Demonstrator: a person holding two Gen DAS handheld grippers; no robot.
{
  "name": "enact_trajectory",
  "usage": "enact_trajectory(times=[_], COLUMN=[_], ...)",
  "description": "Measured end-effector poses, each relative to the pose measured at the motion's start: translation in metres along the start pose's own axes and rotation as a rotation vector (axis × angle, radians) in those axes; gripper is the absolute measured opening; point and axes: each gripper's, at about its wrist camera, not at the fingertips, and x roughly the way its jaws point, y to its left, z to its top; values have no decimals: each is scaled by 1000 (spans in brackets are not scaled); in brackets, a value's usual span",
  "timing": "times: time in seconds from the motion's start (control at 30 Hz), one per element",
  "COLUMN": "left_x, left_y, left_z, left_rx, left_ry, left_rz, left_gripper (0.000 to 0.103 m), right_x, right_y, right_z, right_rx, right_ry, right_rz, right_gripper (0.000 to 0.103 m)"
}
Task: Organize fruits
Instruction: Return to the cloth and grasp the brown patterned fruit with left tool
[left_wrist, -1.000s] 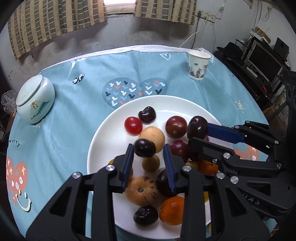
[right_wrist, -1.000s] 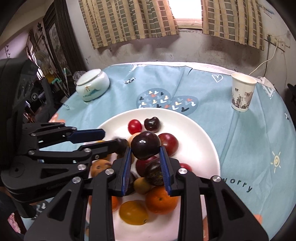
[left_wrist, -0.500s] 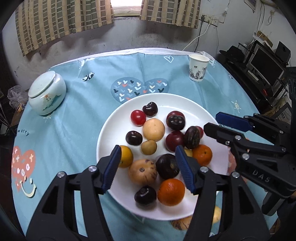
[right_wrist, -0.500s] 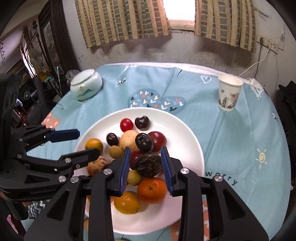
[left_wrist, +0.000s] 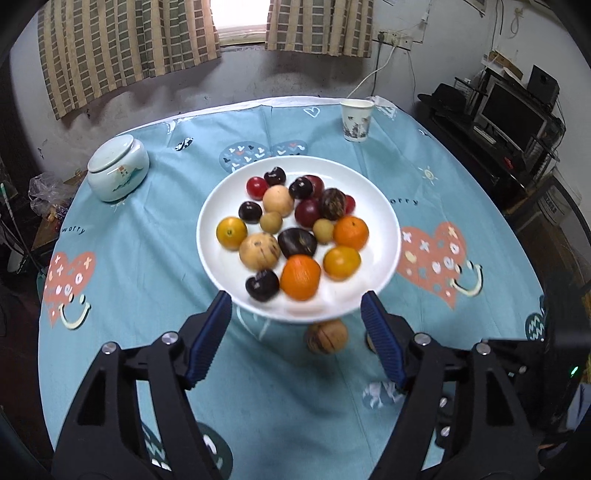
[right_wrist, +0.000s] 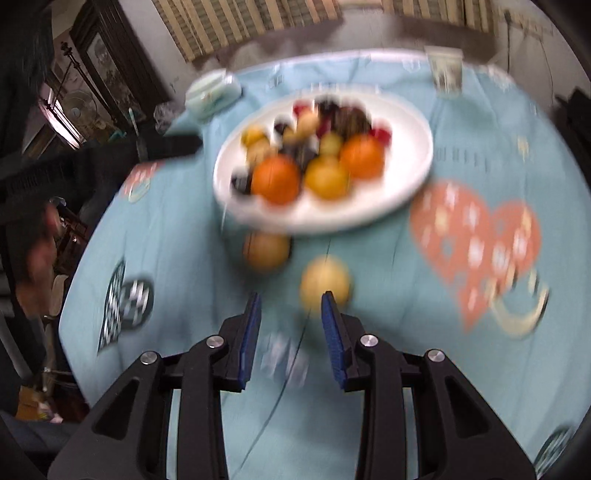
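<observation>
Tongs (left_wrist: 297, 314) agape above fruit plate (left_wrist: 384, 221)

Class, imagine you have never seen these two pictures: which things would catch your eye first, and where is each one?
First comes the white plate in the middle of the blue tablecloth, heaped with fruit, the bright oranges nearest the camera. Next, two loose fruits lie on the cloth just off its near rim. Both hand-held grippers, left and right, gape open and empty in the foreground.

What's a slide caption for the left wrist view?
Open left gripper hovers before white plate of mixed fruit on blue tablecloth.
</observation>
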Motion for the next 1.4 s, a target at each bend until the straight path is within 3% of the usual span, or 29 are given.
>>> enact_trajectory(times=[0.13,0.43,0.77,1.0,1.1,1.17,1.23,1.4], left_x=[-18,-34,-18,-9,0,6,15,43], left_y=[-10,-20,21,27,23,18,10,-10], left_z=[-18,-40,-65,-76,-75,-72,-67,-56], left_rx=[16,29,-127,-165,-184,-184,-174,-155], left_ry=[-9,-3,81,118,141,151,153,173], left_rz=[6,20,50,56,38,25,15,-20], left_gripper=[77,80,81,81,81,81,81,81], right_x=[-5,-20,-7,33,40,40,35,22], right_y=[10,14,-1,-8,-6,-4,-2,-13], right_z=[-33,-53,-21,14,23,26,27,24], right_rx=[11,9,-55,-102,-131,-158,-197,-196], right_ry=[21,-16,-64,-15,-25,-32,-36,-26], right_rz=[13,13,-117,-123,-112,-97,-92,-56], right_gripper=[34,34,34,34,58,57,37,31])
